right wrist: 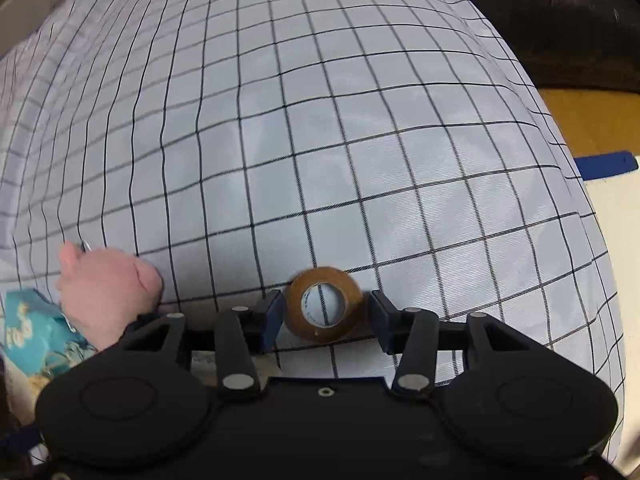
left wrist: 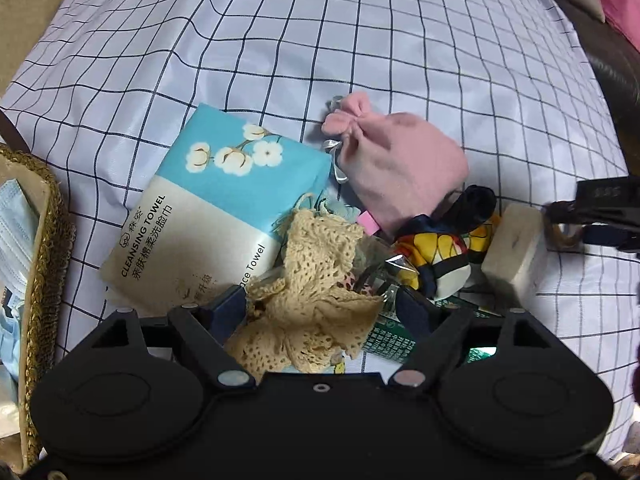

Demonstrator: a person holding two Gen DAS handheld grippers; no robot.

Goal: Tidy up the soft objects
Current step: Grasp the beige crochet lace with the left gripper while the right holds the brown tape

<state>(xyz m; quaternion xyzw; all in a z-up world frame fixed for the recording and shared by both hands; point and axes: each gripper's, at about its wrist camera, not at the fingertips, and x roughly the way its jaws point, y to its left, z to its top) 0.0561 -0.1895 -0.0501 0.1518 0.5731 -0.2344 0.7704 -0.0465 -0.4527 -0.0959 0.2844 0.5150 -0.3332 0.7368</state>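
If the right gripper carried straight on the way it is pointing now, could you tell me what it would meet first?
Probably the brown tape roll, which sits right between the right gripper fingers, which do not appear to touch it. Beyond the roll lies only the checked cloth, though depth is hard to judge here.

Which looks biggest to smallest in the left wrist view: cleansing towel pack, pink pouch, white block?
1. cleansing towel pack
2. pink pouch
3. white block
All lie at similar depth on the checked cloth, so the order looks reliable.
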